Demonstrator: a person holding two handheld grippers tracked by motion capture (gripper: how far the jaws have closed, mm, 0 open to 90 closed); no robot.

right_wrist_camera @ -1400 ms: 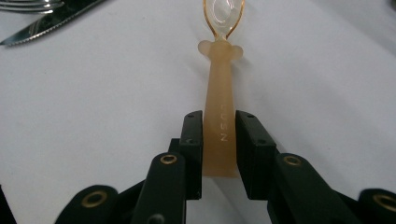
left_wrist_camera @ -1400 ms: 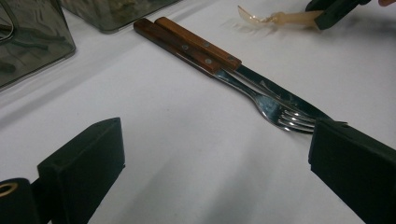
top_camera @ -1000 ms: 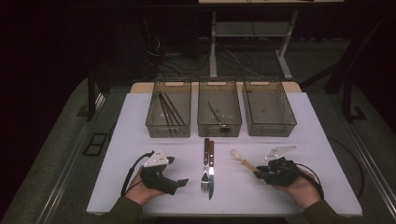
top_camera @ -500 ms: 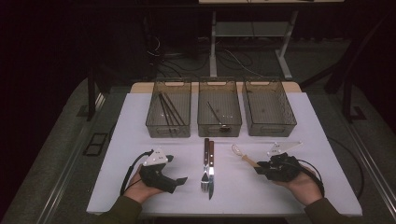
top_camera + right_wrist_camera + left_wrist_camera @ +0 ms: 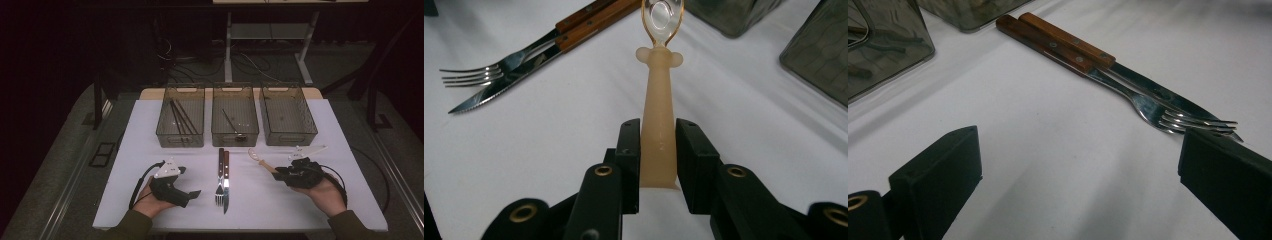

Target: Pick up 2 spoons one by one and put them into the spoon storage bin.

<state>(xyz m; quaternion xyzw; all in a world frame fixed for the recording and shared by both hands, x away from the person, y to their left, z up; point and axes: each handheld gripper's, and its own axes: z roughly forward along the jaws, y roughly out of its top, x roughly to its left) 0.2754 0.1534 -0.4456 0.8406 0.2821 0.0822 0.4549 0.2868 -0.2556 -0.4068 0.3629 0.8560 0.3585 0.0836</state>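
Beige spoon (image 5: 658, 105) handle clamped in right gripper (image 5: 658, 165); left gripper (image 5: 1078, 180) jaws wide apart over bench (image 5: 150, 150), near fork (image 5: 1148, 107), knife (image 5: 1148, 87)

Bare table (image 5: 150, 145) flanks fork (image 5: 219, 175) and knife (image 5: 226, 177); three bins (image 5: 235, 117) block beyond.

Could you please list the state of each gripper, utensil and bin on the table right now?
Left gripper: open, holding nothing.
Right gripper: fingers shut on the spoon's handle.
Spoon: held, bowl pointing away.
Fork: lying flat beside the knife.
Knife: lying flat.
Left bin: holds dark sticks.
Middle bin: holds a thin utensil.
Right bin: looks empty.
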